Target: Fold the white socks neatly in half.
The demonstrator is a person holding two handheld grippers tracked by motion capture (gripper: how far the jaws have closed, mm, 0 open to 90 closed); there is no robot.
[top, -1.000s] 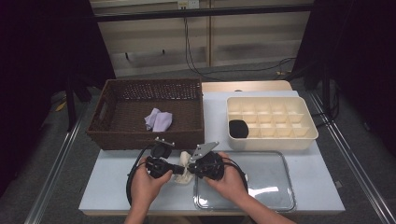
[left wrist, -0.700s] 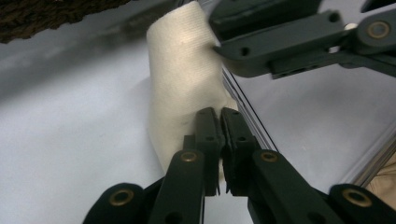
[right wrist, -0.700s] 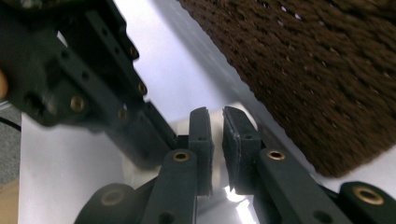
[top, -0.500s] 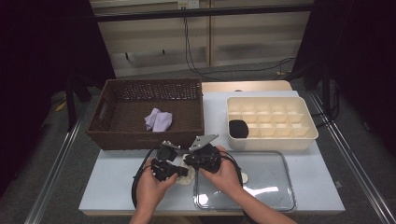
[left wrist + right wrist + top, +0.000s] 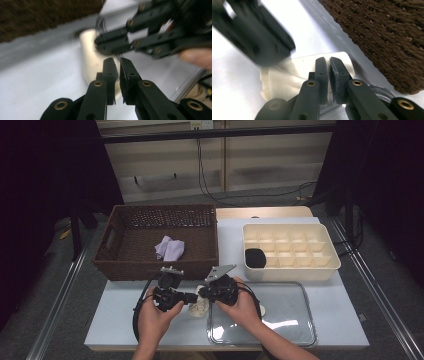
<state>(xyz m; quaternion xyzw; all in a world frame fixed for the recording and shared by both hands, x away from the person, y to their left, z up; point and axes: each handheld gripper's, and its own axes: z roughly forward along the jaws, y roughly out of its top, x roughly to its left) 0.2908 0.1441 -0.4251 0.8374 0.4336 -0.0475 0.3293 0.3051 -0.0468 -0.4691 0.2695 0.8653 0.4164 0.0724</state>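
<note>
A cream cloth [image 5: 200,307] lies crumpled on the white table, between the basket and the glass tray. My left gripper [image 5: 192,296] points right at it, and my right gripper [image 5: 202,293] points left, so the tips almost meet above the cloth. In the left gripper view the left gripper [image 5: 115,60] shows only a thin slit. Its jaws have just been opening slightly, with nothing seen between them and the cloth [image 5: 87,57] behind. The right gripper [image 5: 327,59] has its jaws together over the cloth [image 5: 287,77].
A brown wicker basket [image 5: 150,265] with a lilac cloth [image 5: 170,248] stands at the back left. At the back right, a cream divided box [image 5: 330,265] holds a black item [image 5: 255,257]. The glass tray [image 5: 312,340] lies at the front right.
Both hands have drawn closer together above the cream cloth. The right gripper has shifted left and the tips now nearly touch.
</note>
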